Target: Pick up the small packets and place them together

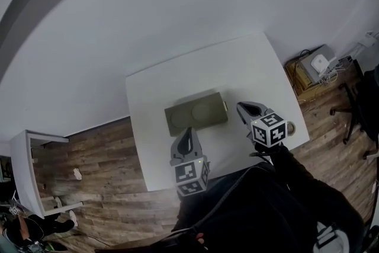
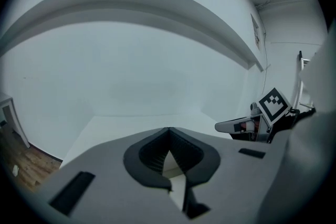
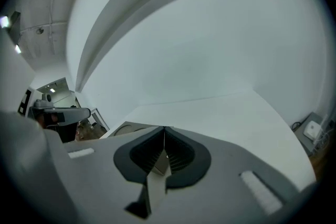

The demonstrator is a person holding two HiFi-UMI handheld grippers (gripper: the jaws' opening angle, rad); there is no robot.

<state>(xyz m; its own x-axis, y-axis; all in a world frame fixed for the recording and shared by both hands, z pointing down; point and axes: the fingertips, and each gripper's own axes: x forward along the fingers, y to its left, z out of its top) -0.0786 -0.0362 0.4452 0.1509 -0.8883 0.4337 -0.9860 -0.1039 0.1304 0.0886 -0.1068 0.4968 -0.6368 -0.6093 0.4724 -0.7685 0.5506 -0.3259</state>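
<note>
On the white table (image 1: 237,68) lies an olive-grey tray (image 1: 195,112) with two round hollows; no small packets show in any view. My left gripper (image 1: 188,130) is at the tray's near edge, pointing at it. In the left gripper view its jaws (image 2: 169,129) meet at the tips with nothing between them, so it is shut. My right gripper (image 1: 241,106) hovers just right of the tray. Its jaws (image 3: 164,128) are also shut and empty, and the tray (image 3: 126,127) lies just left of and beyond them. Each gripper view shows the other gripper, the right gripper (image 2: 236,126) and the left gripper (image 3: 58,113).
A white shelf unit (image 1: 35,169) stands on the wooden floor (image 1: 100,151) to the left. To the right of the table are a low box holding a white device (image 1: 317,65) and a dark chair (image 1: 361,109). A plain white wall lies beyond the table.
</note>
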